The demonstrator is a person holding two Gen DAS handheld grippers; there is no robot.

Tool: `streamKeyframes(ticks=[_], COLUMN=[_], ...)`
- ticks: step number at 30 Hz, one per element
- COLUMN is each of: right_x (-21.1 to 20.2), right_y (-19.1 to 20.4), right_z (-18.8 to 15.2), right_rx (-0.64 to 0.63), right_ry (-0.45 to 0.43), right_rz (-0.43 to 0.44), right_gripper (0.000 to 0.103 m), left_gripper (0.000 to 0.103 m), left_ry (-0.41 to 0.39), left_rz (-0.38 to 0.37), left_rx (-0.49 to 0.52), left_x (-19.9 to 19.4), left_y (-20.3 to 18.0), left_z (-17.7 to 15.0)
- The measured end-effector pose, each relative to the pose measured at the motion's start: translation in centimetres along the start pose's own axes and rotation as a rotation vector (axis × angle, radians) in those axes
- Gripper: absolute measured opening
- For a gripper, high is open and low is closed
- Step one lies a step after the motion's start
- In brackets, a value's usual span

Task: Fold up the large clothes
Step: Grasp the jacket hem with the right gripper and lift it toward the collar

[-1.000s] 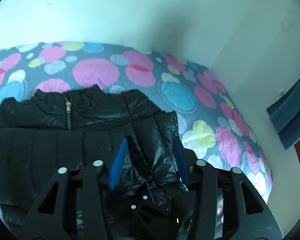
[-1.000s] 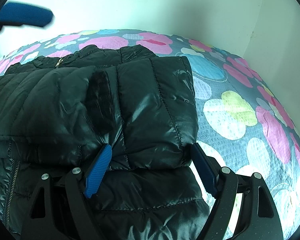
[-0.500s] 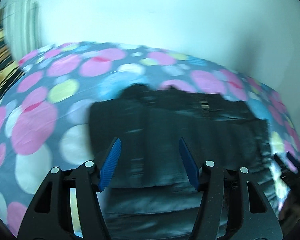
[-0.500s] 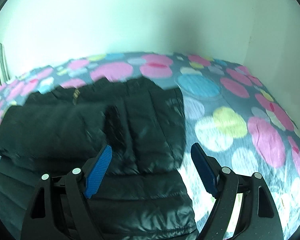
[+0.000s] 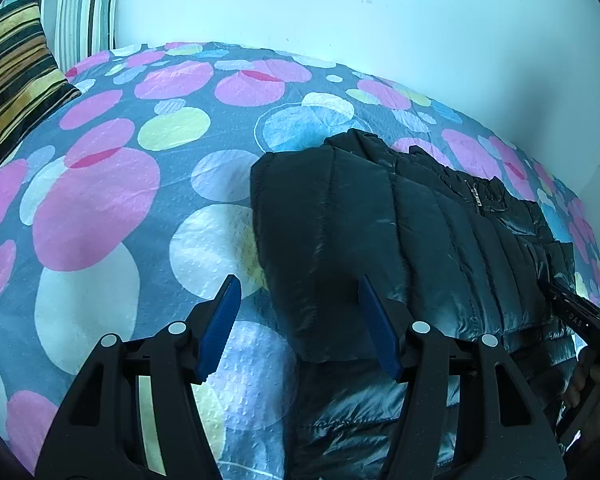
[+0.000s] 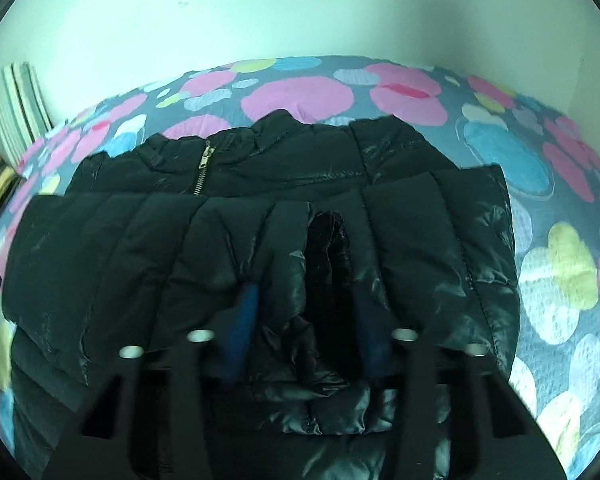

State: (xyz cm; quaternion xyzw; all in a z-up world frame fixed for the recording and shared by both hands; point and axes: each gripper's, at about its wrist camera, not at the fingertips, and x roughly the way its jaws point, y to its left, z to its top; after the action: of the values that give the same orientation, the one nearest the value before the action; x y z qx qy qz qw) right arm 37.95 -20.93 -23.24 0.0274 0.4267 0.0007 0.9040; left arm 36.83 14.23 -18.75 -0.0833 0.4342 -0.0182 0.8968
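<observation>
A black quilted puffer jacket (image 5: 400, 240) lies on the bed with its sleeves folded across the front; its zipper (image 6: 201, 172) and collar point to the far wall. My left gripper (image 5: 298, 324) is open and empty, over the jacket's left folded edge. My right gripper (image 6: 306, 328) is open and blurred, just above the jacket's middle where the two sleeve cuffs meet (image 6: 328, 248). The right gripper's tool also shows at the right edge of the left wrist view (image 5: 576, 312).
The bed has a grey cover with pink, blue, yellow and white circles (image 5: 100, 200). Striped pillows (image 5: 16, 60) stand at the far left. White walls close the bed at the back and right (image 6: 300, 12).
My left gripper let go of the folded sleeve and swung left to the jacket's left edge. My right gripper pulled back, rose and moved left over the jacket's middle.
</observation>
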Motion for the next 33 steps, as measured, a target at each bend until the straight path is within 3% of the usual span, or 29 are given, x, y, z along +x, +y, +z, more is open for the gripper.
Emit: streamKeyframes(ticks=[4, 8, 11, 16, 21, 24, 29, 33], right_x=[-2.5, -3.7, -2.8, -0.3, 1.5, 1.8, 0.9, -1.4], right_y=[-1.2, -3.5, -5.5, -6.2, -6.3, -6.6, -7.5, -7.6], right_z=[0.8, 0.9, 0.4, -0.4, -1.3, -1.4, -0.9, -0.1], right_rx=[0.019, 0.021, 0.044, 0.033, 0.037, 0.058, 0.11, 0.119], right_ry=[-0.052, -0.091, -0.059, -0.004, 0.023, 0.02, 0.004, -0.029], right_rz=[0.014, -0.084, -0.13, -0.134, -0.125, -0.106, -0.046, -0.042], right_gripper=[0.012, 0.012, 0.012, 0.012, 0.016, 0.017, 0.018, 0.023], left_gripper=[0.062, 0.063, 0.064, 0.065, 0.067, 0.067, 0.066, 0.066], left_ry=[-0.022, -0.033, -0.017, 0.073, 0.112, 0.127, 0.083, 0.004], left_rz=[-0.024, -0.03, -0.022, 0.073, 0.101, 0.076, 0.083, 0.077], left_rx=[0.0, 0.018, 0.046, 0.106, 0.128, 0.101, 0.111, 0.102], left_x=[-0.3, 0.1, 1.3, 5.0, 7.7, 8.4, 5.7, 1.6], left_y=[-0.6, -1.6, -2.9, -4.5, -4.6, -4.1, -3.8, -3.4], left_z=[0.5, 1.1, 1.4, 1.4, 0.3, 0.1, 0.3, 0.9])
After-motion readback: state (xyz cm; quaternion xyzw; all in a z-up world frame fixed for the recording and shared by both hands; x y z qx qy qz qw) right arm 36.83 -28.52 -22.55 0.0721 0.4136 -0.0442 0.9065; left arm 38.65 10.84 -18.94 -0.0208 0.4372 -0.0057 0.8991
